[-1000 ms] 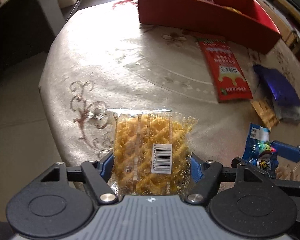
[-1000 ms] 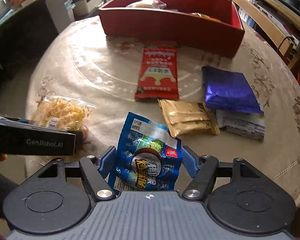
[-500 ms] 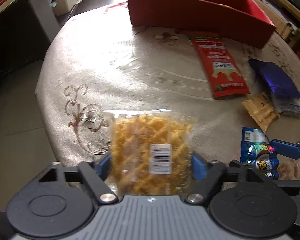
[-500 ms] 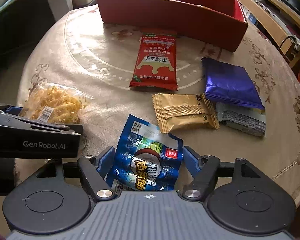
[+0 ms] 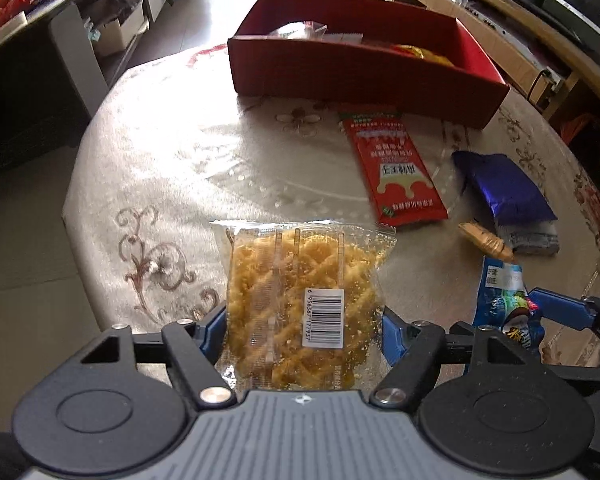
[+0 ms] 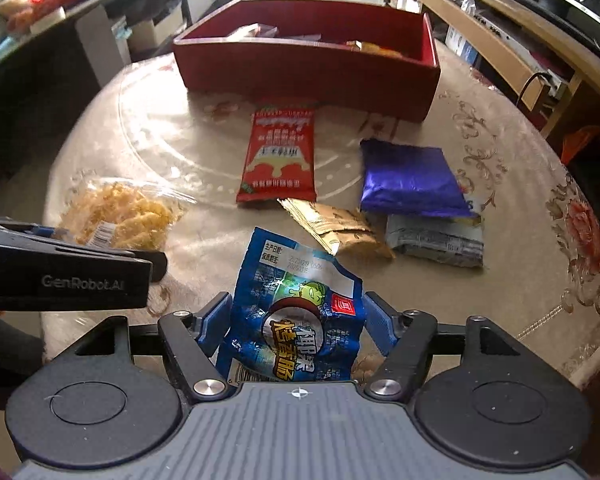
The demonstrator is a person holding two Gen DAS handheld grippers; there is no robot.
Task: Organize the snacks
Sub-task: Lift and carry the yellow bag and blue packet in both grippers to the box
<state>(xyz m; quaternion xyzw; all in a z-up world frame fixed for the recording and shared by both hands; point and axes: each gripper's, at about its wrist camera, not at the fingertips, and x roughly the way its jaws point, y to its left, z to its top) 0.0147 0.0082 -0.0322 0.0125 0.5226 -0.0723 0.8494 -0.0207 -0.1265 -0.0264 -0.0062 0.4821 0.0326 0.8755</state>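
Snacks gripped in both grippers, above the table (image 5: pixel 172 168).
Left gripper (image 5: pixel 302 330) pinches the clear bag of fried twists (image 5: pixel 300 300); right gripper (image 6: pixel 296 328) pinches the blue sausage packet (image 6: pixel 296 316), red box (image 6: pixel 308 68) beyond.

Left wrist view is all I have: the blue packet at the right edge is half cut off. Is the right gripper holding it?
Observer: Yes, the right gripper is shut on the blue packet.
Operator: What lies beside the purple packet?
Observer: The purple packet overlaps a grey wrapper; a whole gold packet lies left of them.
Operator: And my noodle bag?
Observer: The right wrist view shows the noodle bag held in the left gripper.
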